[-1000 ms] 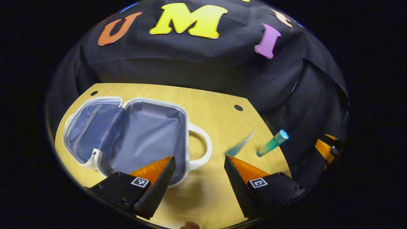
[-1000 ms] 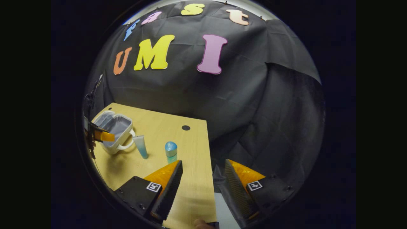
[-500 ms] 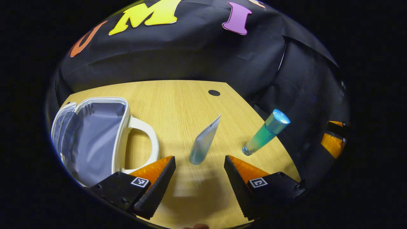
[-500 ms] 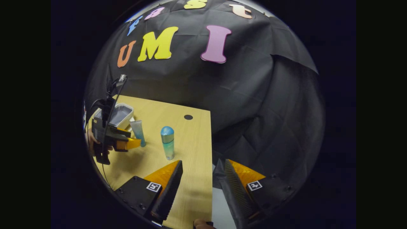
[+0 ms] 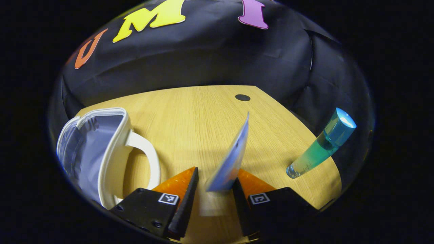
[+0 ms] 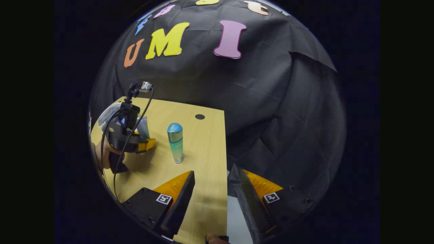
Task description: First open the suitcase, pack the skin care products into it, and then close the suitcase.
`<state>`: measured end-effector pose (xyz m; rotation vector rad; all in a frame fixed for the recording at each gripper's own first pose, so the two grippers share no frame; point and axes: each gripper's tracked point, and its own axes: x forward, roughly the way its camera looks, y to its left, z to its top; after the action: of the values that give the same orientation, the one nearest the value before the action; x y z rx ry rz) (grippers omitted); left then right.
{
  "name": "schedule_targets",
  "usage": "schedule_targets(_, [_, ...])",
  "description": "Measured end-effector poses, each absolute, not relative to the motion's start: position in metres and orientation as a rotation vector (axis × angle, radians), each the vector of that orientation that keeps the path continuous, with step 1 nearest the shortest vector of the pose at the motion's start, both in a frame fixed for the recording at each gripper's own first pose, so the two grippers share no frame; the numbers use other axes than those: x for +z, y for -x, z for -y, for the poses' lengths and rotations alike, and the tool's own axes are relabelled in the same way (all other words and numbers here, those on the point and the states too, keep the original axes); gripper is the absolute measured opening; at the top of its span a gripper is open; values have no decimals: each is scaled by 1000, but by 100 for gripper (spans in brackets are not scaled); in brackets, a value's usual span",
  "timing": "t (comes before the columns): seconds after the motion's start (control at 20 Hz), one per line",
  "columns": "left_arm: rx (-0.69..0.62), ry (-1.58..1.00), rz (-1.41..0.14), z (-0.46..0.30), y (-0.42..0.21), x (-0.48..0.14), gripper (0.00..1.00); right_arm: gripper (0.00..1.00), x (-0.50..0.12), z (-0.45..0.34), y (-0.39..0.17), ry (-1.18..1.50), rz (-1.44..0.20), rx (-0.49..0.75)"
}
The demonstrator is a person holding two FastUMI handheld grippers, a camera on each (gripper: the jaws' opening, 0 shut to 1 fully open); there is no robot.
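The white zip-around suitcase with a grey fabric lining [image 5: 98, 152] lies open and empty on the pale wooden bench [image 5: 190, 115]. The left hand-held gripper [image 5: 213, 189] brackets a standing soft blue squeeze tube [image 5: 230, 159]; whether it pinches, I cannot tell. The glossy teal bottle [image 6: 176, 142] stands unpacked; the right hand-held gripper [image 6: 215, 200] is spread.

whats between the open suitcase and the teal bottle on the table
The squeeze tube, standing upright between the left gripper's fingers, sits between the suitcase and the bottle in the left gripper view.
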<state>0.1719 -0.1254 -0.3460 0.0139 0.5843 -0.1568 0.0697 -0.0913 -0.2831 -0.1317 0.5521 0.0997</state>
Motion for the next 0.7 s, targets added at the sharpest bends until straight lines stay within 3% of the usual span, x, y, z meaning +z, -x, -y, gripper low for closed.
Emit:
schedule_targets(0.05, [-163,-18,-581,126,-174,-345,53,78,-282,92,-68,129,-547,104])
schedule_targets(0.1, [-168,-18,-587,128,-172,-345,58,78,-279,89,-69,123,-539,115])
schedule_targets(0.15, [-177,-18,-599,129,-168,-344,44,80,-275,83,-68,111,-530,132])
schedule_targets(0.55, [-213,-79,-497,125,-121,-262,42,79,-241,17,-102,15,-442,251])
schedule_targets(0.7, [-129,-88,-445,99,-96,-225,42,79,-249,-7,-126,2,-433,268])
